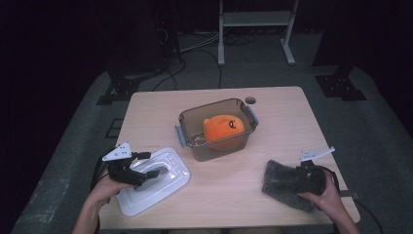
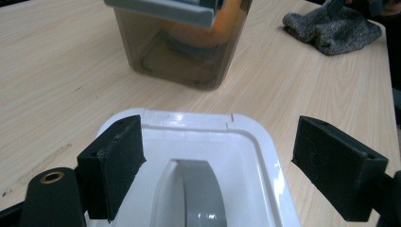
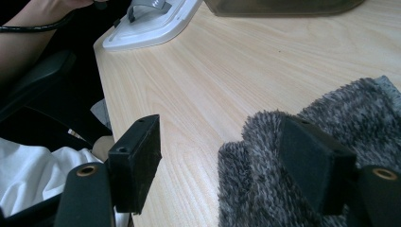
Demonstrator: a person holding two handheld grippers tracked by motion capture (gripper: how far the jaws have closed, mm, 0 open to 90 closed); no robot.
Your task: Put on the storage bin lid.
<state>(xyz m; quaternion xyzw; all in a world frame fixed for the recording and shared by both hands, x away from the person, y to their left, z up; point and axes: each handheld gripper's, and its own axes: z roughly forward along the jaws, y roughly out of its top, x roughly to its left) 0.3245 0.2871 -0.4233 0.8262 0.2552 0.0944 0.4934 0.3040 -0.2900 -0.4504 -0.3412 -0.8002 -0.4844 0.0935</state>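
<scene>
A white lid (image 1: 146,197) with a grey handle (image 2: 198,198) lies flat at the table's front left. My left gripper (image 1: 155,171) hovers just over it, open, its jaws (image 2: 220,165) standing either side of the handle without touching it. In the middle of the table stands a brown see-through box (image 1: 195,146) with an orange plush toy (image 1: 221,129) inside. A grey fuzzy cloth (image 1: 273,178) lies at the front right. My right gripper (image 3: 224,163) is open there, with one pad (image 3: 314,165) resting on the cloth (image 3: 265,189) and the other over bare wood.
The wooden table (image 1: 272,122) has a round cable hole (image 1: 250,100) at its back edge. A metal stand (image 1: 255,19) and cables are on the floor behind. The front edge is close to both hands, and white clothing (image 3: 28,175) shows below it.
</scene>
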